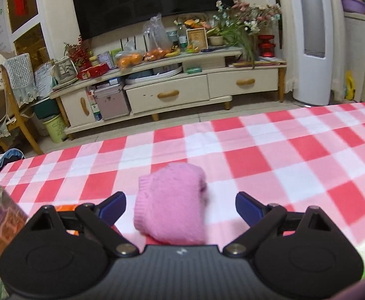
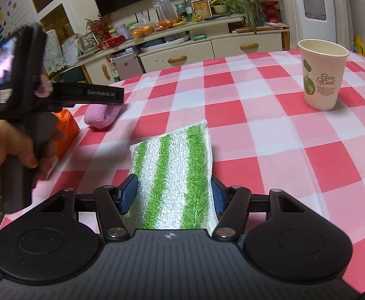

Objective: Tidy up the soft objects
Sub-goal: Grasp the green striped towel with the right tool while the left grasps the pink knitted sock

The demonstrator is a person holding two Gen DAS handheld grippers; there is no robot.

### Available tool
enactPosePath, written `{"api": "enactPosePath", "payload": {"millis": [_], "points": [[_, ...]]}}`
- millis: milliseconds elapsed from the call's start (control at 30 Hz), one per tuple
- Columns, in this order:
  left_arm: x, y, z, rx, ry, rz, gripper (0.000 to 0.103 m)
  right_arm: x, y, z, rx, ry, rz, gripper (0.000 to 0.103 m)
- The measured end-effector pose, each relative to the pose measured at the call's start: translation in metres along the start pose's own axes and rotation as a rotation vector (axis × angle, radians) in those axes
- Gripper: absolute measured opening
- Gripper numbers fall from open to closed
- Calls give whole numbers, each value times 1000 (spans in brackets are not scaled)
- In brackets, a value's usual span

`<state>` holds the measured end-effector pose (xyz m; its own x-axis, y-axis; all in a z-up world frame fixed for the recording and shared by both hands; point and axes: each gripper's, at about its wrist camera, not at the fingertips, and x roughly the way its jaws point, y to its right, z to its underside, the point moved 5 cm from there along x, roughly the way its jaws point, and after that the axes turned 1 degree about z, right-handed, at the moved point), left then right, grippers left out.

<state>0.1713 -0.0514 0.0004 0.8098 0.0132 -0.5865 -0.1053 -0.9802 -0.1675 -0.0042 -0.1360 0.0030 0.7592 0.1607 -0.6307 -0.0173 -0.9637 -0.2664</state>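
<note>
A table covered in a red, pink and white checked cloth [image 1: 257, 150], seen from cameras on two hand-held grippers. The left gripper [image 1: 181, 206] points forward and down at a folded pink knitted item [image 1: 170, 205], perhaps a sock or small towel. It lies directly ahead between the two blue pads [image 1: 115, 205], its long axis running away from the tool, along the line of the fingers. The jaws stand spread wide, with clear gaps of cloth on both sides, so nothing is pinched. The pink piece looks soft and fuzzy, with a ribbed hem at its near left edge.

The right gripper [image 2: 173, 195] straddles a rectangular cleaning cloth [image 2: 177, 175] with green and white diagonal stripes and a coarse, bristly pile, edged in white. Its long axis also runs forward from the tool. The right pad [image 2: 217, 195] touches the cloth's edge; the left pad sits just beside the other edge, and whether it presses cannot be told.

In the right view the person's hand [image 2: 9, 155] holds the left tool above the pink item [image 2: 102, 117], near an orange box [image 2: 67, 127]. A paper cup [image 2: 322, 75] stands upright, well apart to the far right
</note>
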Motion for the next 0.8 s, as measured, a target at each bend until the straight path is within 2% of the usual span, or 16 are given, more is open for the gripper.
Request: {"api": "enactPosePath", "payload": {"millis": [67, 167, 267, 333, 400, 500, 600, 800], "points": [[11, -5, -1, -4, -8, -14, 93, 0, 1, 0, 18, -8, -12, 75], [27, -11, 0, 3, -42, -27, 83, 0, 2, 0, 24, -11, -17, 75], [38, -17, 2, -28, -67, -34, 79, 0, 2, 0, 22, -12, -17, 75], [40, -18, 2, -32, -68, -24, 66, 0, 2, 0, 23, -11, -18, 75], [42, -16, 1, -14, -72, -23, 60, -1, 1, 1, 25, -10, -20, 76], [43, -13, 3, -22, -86, 6, 55, -2, 1, 1, 31, -8, -26, 77], [37, -13, 7, -66, -96, 32, 55, -3, 5, 0, 65, -10, -52, 77], [5, 2, 28, -54, -113, 103, 55, -5, 27, -1, 252, -25, -170, 77]]}}
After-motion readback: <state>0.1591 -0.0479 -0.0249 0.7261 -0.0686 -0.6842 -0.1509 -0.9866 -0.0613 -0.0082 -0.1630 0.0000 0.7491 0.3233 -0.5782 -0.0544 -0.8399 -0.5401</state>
